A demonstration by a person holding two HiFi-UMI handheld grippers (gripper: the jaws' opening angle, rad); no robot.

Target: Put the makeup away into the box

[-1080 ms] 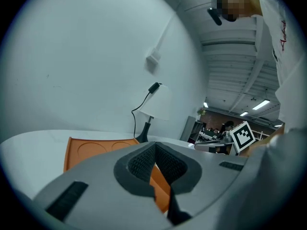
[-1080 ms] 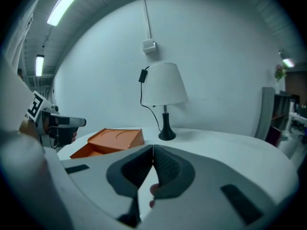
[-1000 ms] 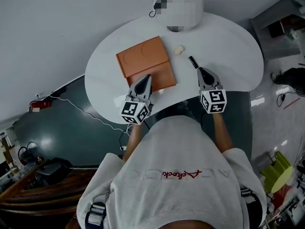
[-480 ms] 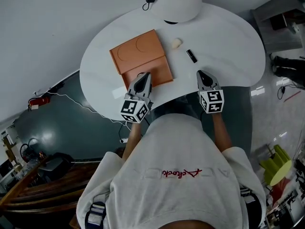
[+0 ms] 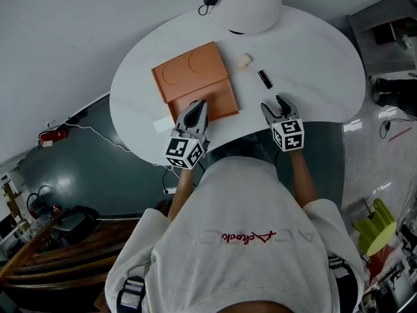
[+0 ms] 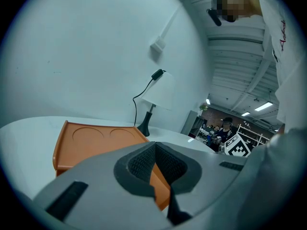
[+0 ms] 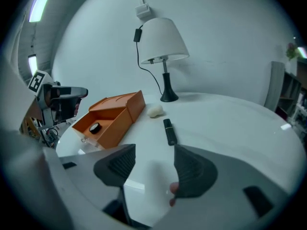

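Now right claw (image 7: 152, 161) just spread wide, empty; left claw (image 6: 154, 163) closed, empty. Tube (image 7: 169, 131) likely light, rigid, slick: pinch mid-length, crosswise.

A: What is happening down there?
B: The left gripper (image 5: 198, 104) is hanging over the orange box (image 5: 193, 77) at its near edge, fingers together. The right gripper (image 5: 273, 104) has just been opening, empty, and is pointing toward the black tube (image 5: 264, 79) lying on the surface (image 5: 319, 64).
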